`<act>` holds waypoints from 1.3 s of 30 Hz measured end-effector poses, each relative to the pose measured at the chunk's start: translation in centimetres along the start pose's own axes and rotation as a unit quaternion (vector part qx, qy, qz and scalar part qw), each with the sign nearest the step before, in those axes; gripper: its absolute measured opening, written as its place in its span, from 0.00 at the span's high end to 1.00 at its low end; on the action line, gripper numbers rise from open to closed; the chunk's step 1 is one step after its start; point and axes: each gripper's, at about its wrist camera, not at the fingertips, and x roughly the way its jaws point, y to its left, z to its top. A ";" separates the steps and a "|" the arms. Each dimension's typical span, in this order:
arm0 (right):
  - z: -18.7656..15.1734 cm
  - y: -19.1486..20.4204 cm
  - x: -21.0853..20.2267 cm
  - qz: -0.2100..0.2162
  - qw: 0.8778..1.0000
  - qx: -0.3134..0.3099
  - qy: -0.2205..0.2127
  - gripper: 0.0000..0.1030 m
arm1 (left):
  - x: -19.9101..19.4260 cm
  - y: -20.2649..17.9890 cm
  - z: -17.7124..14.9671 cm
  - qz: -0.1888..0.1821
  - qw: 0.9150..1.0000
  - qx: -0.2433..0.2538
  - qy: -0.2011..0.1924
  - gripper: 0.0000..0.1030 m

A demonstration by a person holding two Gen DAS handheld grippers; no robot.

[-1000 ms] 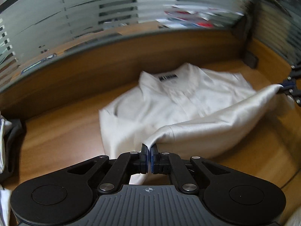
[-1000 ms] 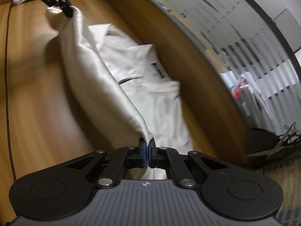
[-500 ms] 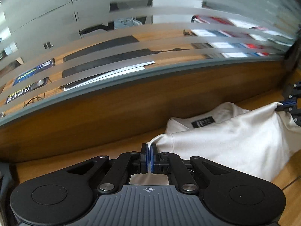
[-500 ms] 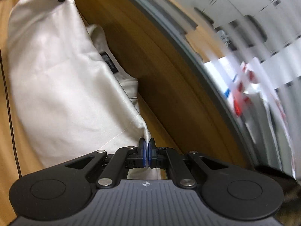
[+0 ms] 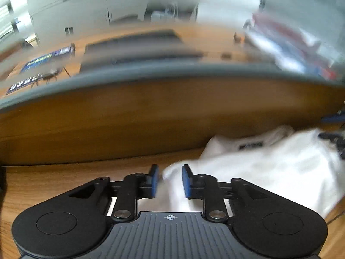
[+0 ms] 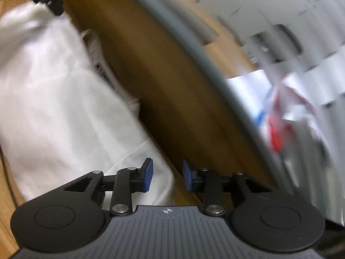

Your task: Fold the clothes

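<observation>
Along the back edge of the worktop (image 5: 64, 185), against the wooden upstand, the white shirt (image 5: 269, 168) lies lengthwise between the left gripper (image 5: 168, 180) and right gripper (image 6: 166, 176), each over one end corner, jaws opening, cloth loose between them.

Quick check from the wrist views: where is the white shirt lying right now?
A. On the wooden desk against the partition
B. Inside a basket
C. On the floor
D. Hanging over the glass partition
A: the white shirt lies on the wooden desk, at the foot of the wooden partition.
</observation>
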 end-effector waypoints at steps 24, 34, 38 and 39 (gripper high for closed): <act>-14.1 2.2 -5.0 0.056 0.929 0.366 0.016 0.20 | -6.2 6.0 -11.7 0.025 0.993 -0.112 0.037 0.24; -14.1 1.6 -1.5 0.087 0.910 0.405 0.031 0.71 | -3.6 6.3 -11.3 -0.013 0.985 -0.166 0.036 0.81; -14.2 2.0 -1.6 0.103 0.903 0.415 0.035 0.83 | -2.9 5.2 -10.9 0.014 0.989 -0.140 0.049 0.87; -14.3 2.1 -1.7 0.104 0.902 0.416 0.037 0.85 | -3.0 4.9 -10.8 0.019 0.990 -0.133 0.052 0.88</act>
